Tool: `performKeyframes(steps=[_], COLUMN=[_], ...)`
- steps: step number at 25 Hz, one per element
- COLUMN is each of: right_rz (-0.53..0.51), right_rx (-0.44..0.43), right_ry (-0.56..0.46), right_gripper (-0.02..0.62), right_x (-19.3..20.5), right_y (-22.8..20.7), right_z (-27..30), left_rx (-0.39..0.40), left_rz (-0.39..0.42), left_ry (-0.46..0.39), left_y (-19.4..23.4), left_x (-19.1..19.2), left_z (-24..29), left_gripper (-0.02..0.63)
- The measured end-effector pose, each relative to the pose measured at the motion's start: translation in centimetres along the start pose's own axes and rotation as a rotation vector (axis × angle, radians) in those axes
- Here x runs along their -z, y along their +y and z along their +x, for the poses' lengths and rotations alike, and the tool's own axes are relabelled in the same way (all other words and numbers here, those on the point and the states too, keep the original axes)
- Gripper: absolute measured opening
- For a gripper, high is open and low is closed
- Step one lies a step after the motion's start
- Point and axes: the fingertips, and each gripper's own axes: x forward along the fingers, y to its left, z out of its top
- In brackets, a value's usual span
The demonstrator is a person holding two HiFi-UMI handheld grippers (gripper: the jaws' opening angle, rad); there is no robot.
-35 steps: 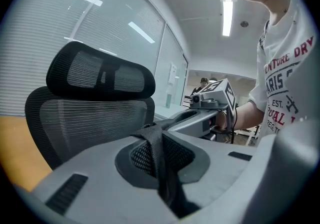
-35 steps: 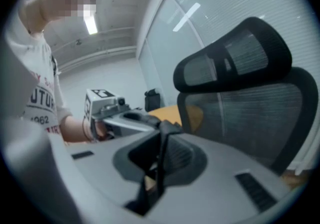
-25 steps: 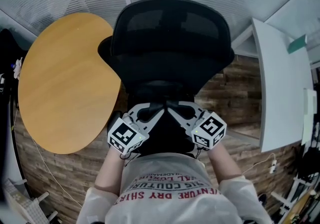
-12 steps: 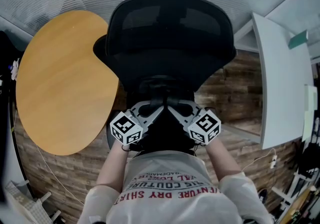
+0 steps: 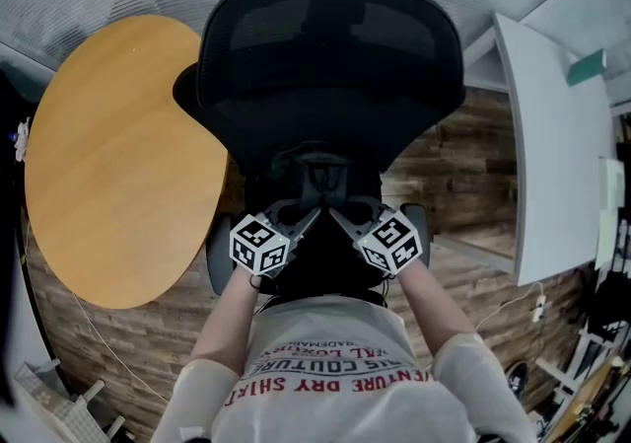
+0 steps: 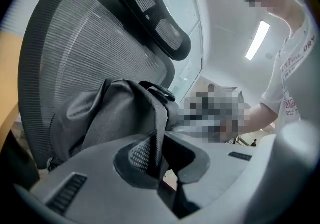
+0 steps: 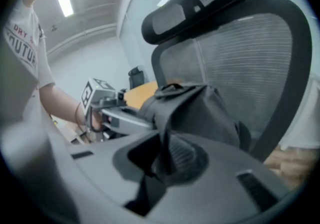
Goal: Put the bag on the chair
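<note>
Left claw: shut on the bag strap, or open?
Left claw shut on the strap: the left gripper view shows it pinched between its jaws.

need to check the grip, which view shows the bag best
The right gripper view: the dark grey bag fills mid-frame before the chair, its strap pinched by the right gripper. The left gripper view shows its other side, strap in the left gripper. The head view gives only a dark shape between the grippers.
</note>
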Motion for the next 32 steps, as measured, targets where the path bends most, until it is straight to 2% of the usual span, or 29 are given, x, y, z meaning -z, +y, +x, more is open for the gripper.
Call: performKeyframes(steps=[4,6,7,10,11,13,19,21,23,24,27,29,32], right_rz=[0.075,0.097,0.102,0.122,0.130,0.131,0.084,0.052,0.032,0.044,0.106,0.091,0.011], right_rx=[0.058,0.081,0.091,0.129,0.146,0.176,0.236,0.238,0.258,0.271,0.261,0.254,0.276], right_ry=[0.031,0.033,0.023,-0.029,-0.047,-0.069,-0.165,-0.204,-0.251,-0.282,-0.399,-0.452,-0.488], right_gripper=[0.059,0.086,0.106,0.190,0.221,0.238,0.238,0.226,0.102,0.073,0.045,0.040,0.028], right_x=[2.0,2.3,2.1,1.3,1.2,1.0,-1.7,-3.3,-4.7,-5.5,-7.9,-9.6,-11.7], right_y=[-1.5,-1.7,-1.7,-1.8,-1.9,-1.9,-0.6,0.4,1.0,1.1,1.9,2.7,4.0], right_z=[0.5,0.5,0.3,-0.3,-0.5,-1.0,-4.1,-5.5,-7.0,-7.8,-10.0,-11.2,-12.6], left_rx=[-0.045,-0.059,-0.068,-0.123,-0.141,-0.171,-0.238,-0.255,-0.280,-0.297,-0.321,-0.299,-0.261], left_rz=[-0.053,-0.074,-0.081,-0.083,-0.078,-0.058,0.062,0.097,0.157,0.194,0.272,0.297,0.357], left_ry=[0.028,0.037,0.037,0.033,0.028,0.018,-0.034,-0.075,-0.134,-0.166,-0.252,-0.296,-0.339], left_y=[1.3,1.6,1.7,2.2,2.4,2.4,1.1,0.1,-1.1,-1.8,-3.8,-5.5,-8.5], left_x=[1.6,2.2,2.3,2.4,2.4,2.3,-0.7,-2.5,-4.6,-5.7,-8.5,-10.0,-12.3], left_z=[0.7,0.7,0.7,0.6,0.4,0.1,-1.6,-2.7,-4.0,-4.7,-6.6,-7.6,-9.1], left_gripper=[0.051,0.056,0.070,0.171,0.193,0.230,0.233,0.233,0.186,0.166,0.046,0.040,0.034])
